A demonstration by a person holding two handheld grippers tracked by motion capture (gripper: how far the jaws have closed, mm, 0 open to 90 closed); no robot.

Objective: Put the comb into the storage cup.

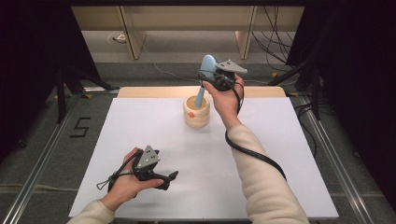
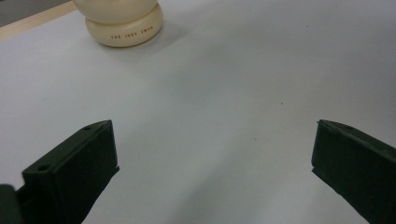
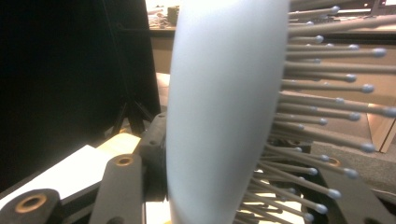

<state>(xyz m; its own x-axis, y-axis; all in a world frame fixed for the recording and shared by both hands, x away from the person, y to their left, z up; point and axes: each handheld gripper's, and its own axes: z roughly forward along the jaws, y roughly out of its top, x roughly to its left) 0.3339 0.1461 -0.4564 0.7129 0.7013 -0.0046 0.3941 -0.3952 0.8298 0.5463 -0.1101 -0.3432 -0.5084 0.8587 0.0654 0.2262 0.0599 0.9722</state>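
Note:
A light blue hairbrush [image 1: 207,65] stands nearly upright, and its handle reaches down into the mouth of a cream ribbed holder [image 1: 196,116] at the back middle of the white table top [image 1: 154,126]. My right gripper [image 1: 210,75] is shut on the hairbrush just below its head. In the right gripper view the brush back [image 3: 224,107] and its bristles [image 3: 322,116] sit between the jaws of the right gripper [image 3: 252,172]. My left gripper [image 1: 169,180] rests low at the front left, open with nothing in it. In its own view the left gripper [image 2: 215,172] faces the holder [image 2: 125,25].
A wooden strip [image 1: 149,92] edges the table's far side. Dark curtains and stand legs [image 1: 70,84] flank the table. Cables [image 1: 275,51] lie on the floor behind. A "5" [image 1: 80,127] is marked on the floor at the left.

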